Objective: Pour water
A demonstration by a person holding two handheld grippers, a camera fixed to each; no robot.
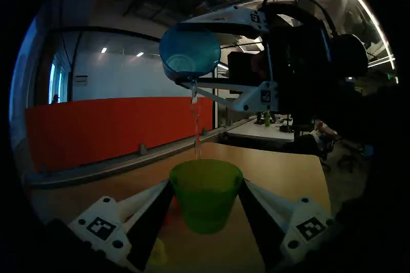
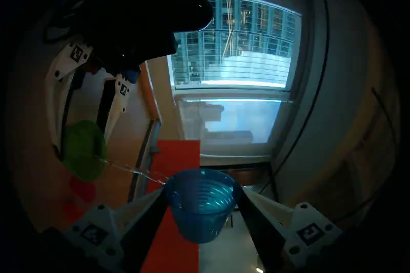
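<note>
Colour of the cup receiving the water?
The receiving cup is translucent green; it shows best in the left gripper view.

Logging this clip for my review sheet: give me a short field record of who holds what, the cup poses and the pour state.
left gripper: shut on green cup, held upright over the table
right gripper: shut on blue cup, tipped, higher than the green cup
water: thin stream from the blue cup's rim into the green cup
stage: pour under way
</note>
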